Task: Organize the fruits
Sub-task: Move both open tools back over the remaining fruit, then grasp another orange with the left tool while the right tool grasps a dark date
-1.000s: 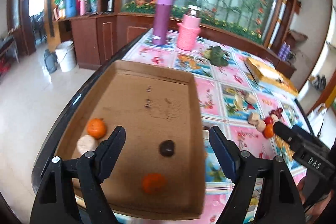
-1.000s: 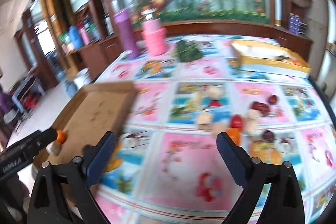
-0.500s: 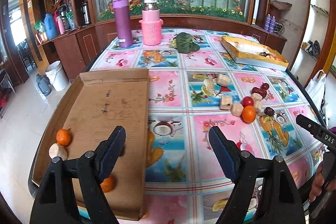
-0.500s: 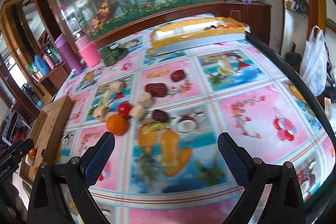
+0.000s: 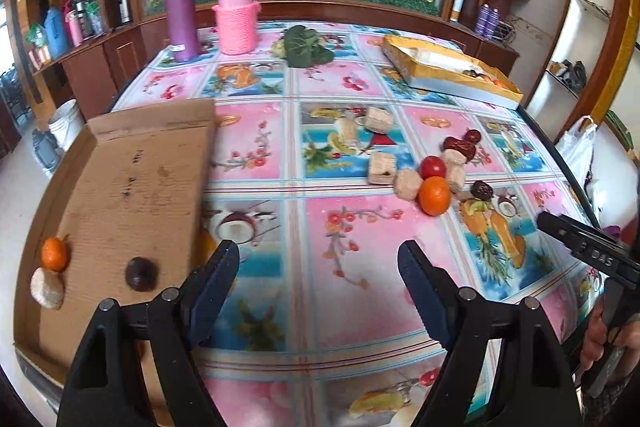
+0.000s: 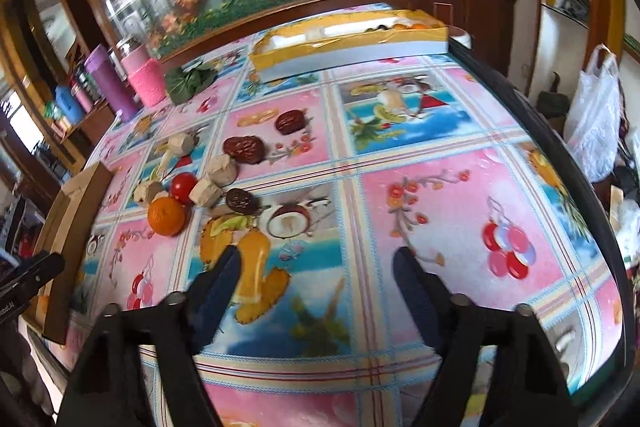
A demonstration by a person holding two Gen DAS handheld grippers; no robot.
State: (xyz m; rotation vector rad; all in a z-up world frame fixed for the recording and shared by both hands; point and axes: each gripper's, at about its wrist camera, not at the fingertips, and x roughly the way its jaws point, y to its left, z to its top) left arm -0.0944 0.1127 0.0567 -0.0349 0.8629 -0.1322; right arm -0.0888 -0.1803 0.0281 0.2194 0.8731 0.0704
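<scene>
A cluster of fruit lies mid-table: an orange (image 5: pixel 434 195) (image 6: pixel 166 215), a red tomato (image 5: pixel 433 167) (image 6: pixel 183 187), several beige chunks (image 5: pixel 407 184) and dark red dates (image 6: pixel 243 149). A cardboard tray (image 5: pixel 156 163) at the left holds a small orange (image 5: pixel 54 253), a beige piece (image 5: pixel 47 288) and a dark fruit (image 5: pixel 140 273). My left gripper (image 5: pixel 318 263) hovers open over the tablecloth near the tray, holding nothing. My right gripper (image 6: pixel 316 267) is right of the cluster, jaws closing with nothing between them.
A yellow box (image 5: pixel 448 71) (image 6: pixel 352 41) with some fruit sits at the far right of the table. A purple flask (image 5: pixel 181 9), a pink-wrapped jar (image 5: pixel 236 17) and green leaves (image 5: pixel 306 47) stand at the back. The table's dark edge (image 6: pixel 560 163) runs along the right.
Both views have swung right, away from the tray toward the fruit cluster and the right side of the table. The right gripper's jaws have narrowed. The left jaws keep their width.
</scene>
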